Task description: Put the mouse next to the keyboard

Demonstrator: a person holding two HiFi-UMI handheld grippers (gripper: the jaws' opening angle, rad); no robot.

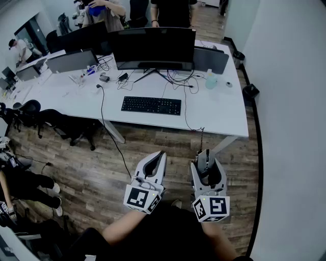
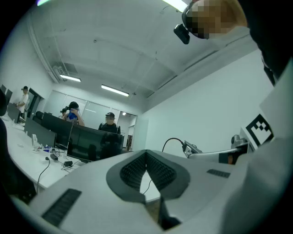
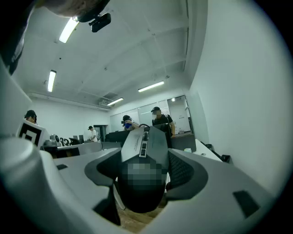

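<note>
Mouse is sitting between the jaws of the right gripper, which is hanging over the wooden floor in front of the white desk. It is well apart from the black keyboard that is lying on the desk before the wide monitor. In the right gripper view the dark mouse is filling the gap, with the ribbed pads pressing on its two sides and the jaws standing wide around it. The left gripper is hovering just beside the right one, also over the floor. Its jaws are lying pressed together with nothing between them, and the tips seem to be touching, though the wide lens is bending their outline. Several people are standing behind the desk.
</note>
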